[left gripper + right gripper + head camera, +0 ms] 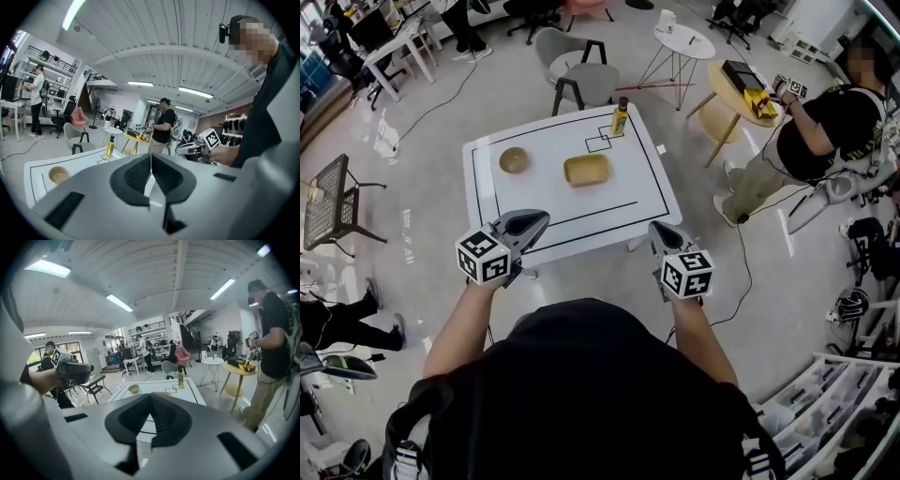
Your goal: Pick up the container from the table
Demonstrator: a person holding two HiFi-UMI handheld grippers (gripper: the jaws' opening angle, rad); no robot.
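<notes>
Overhead view: a person holds the left gripper (536,220) & right gripper (659,231) by the near edge of a white table (487,202), each w/ jaws pressed together & nothing between them. The tan container (587,170) sits mid-table, well apart from both grippers. A bowl (514,160) is to its left & a yellow bottle (620,117) stands behind it near the far edge.

The bench (487,192) top looks smooth and white, faintly shiny. The container (587,170) reads as matt tan plastic, the bowl (514,160) as pale wood. The left gripper (538,218) and right gripper (657,231) are matt grey plastic, with dark ribbed pads (136,176). The floor (422,169) is glossy, throwing back the lights.
</notes>
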